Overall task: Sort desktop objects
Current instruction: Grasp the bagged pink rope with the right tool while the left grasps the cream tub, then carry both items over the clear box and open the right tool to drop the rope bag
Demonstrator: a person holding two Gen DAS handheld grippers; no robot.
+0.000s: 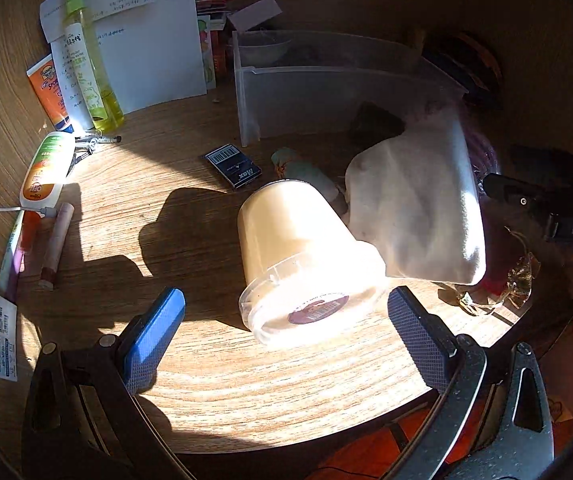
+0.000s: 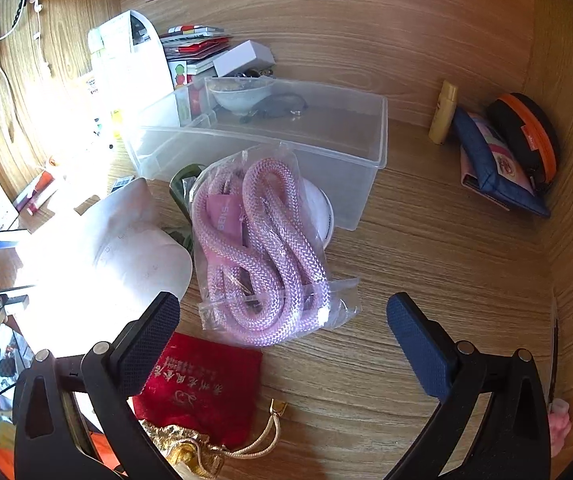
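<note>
Translucent plastic forms the tub (image 1: 306, 264), which lies tipped on its side on the wooden desk (image 1: 214, 384), lidded end with a dark round label toward the left gripper (image 1: 286, 336), base pointing away toward the clear storage bin (image 1: 326, 92). Its long axis runs roughly along the gripper's line of approach, leaning slightly left at the far end. Judged rigid, smooth and likely to roll; contents pale and of unknown weight. A hold across the side walls near the wider lid end looks soundest. The left gripper stands wide, empty, fingers either side of the lid but not touching. A white cloth pouch (image 1: 414, 204) leans against the tub's right flank. In the right wrist view the bagged pink rope (image 2: 262, 256) lies between the bin and a red drawstring pouch (image 2: 202, 388), its loops running mostly front to back; judged soft, light, the film slippery, best pinched across the coils. The right gripper (image 2: 282, 336) is wide, empty, just short of the bag.
</note>
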